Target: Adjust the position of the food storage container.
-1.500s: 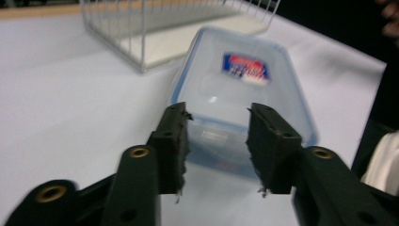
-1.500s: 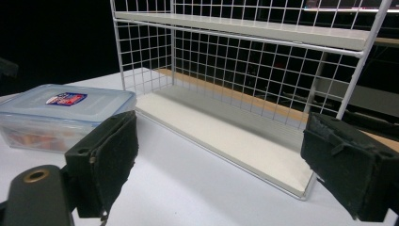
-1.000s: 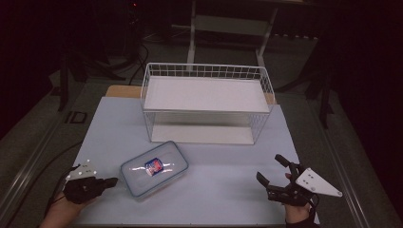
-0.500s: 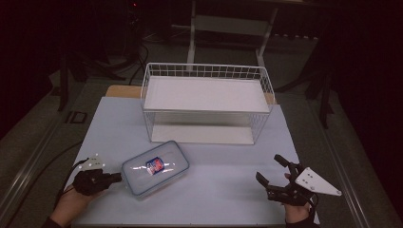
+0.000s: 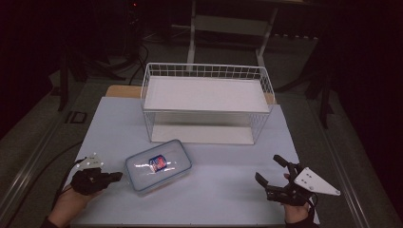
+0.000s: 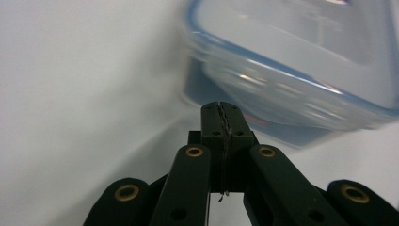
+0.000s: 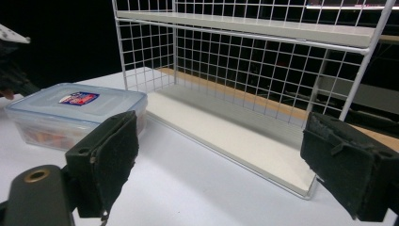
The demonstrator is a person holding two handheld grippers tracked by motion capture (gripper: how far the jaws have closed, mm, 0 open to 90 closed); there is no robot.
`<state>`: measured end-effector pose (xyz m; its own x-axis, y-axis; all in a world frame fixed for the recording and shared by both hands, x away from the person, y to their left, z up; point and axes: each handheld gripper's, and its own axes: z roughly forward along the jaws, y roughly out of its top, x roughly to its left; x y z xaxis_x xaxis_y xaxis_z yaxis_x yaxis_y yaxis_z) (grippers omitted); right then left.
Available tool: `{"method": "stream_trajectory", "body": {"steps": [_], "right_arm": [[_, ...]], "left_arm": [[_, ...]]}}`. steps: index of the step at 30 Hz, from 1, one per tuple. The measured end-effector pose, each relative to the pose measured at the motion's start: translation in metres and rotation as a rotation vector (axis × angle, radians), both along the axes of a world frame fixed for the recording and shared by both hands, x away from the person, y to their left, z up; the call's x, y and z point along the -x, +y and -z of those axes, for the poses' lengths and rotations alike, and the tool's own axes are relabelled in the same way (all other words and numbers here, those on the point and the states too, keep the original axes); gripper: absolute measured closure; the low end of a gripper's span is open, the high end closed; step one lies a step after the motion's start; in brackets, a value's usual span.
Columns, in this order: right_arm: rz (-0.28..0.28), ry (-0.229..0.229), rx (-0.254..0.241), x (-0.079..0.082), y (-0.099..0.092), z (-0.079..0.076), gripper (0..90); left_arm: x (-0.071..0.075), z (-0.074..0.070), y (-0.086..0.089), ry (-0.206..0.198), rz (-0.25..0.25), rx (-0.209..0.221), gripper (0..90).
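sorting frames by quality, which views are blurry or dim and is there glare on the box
High view: dim, dark surroundings, with glare streaks on the lid of the plastic box. Left gripper view: the box is smeared by blur, while the shut left gripper is sharp. Right gripper view: clear and evenly lit, the wire rack crisp, black background at left.

Near bench: bare bench (image 5: 223, 185) lies between the lidded container (image 5: 158, 165) and the right gripper (image 5: 273, 176).
Far bench: the wire shelf rack (image 5: 206, 102) blocks the middle.
Left: the left gripper (image 5: 114, 177) sits just beside the container's near-left corner.
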<state>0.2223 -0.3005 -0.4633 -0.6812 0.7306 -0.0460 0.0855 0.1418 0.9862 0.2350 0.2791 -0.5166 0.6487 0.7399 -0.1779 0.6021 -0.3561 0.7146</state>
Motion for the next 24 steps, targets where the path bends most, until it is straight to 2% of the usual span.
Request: {"method": "stream_trajectory", "body": {"steps": [3, 6, 8, 10, 13, 15, 16, 24], "right_arm": [[-0.003, 0.0, 0.002, 0.0, 0.001, 0.0, 11.5], [-0.006, -0.005, 0.003, 0.0, 0.002, -0.001, 11.5], [-0.007, -0.002, 0.003, -0.001, 0.001, 0.0, 11.5], [-0.007, 0.006, -0.003, -0.001, 0.001, 0.0, 11.5], [-0.005, 0.005, -0.003, -0.001, 0.001, 0.0, 11.5], [-0.005, 0.003, -0.002, -0.001, 0.001, 0.0, 11.5], [-0.005, 0.003, -0.002, -0.001, 0.001, 0.0, 11.5], [-0.01, 0.008, 0.001, -0.001, 0.001, 0.001, 11.6]], "left_arm": [[-0.001, 0.0, -0.004, -0.008, 0.008, 0.0, 89.3], [-0.009, 0.0, -0.008, -0.007, 0.007, -0.017, 89.4], [-0.011, 0.0, -0.008, -0.001, 0.002, -0.008, 89.4], [-0.017, -0.001, -0.012, -0.011, 0.006, -0.025, 89.4], [-0.024, 0.0, -0.015, -0.004, 0.008, -0.009, 89.4], [-0.024, 0.0, -0.015, -0.004, 0.008, -0.009, 89.4], [-0.03, 0.0, -0.017, -0.002, 0.011, -0.011, 89.4], [-0.047, -0.001, -0.031, 0.003, 0.038, -0.009, 89.5]]}}
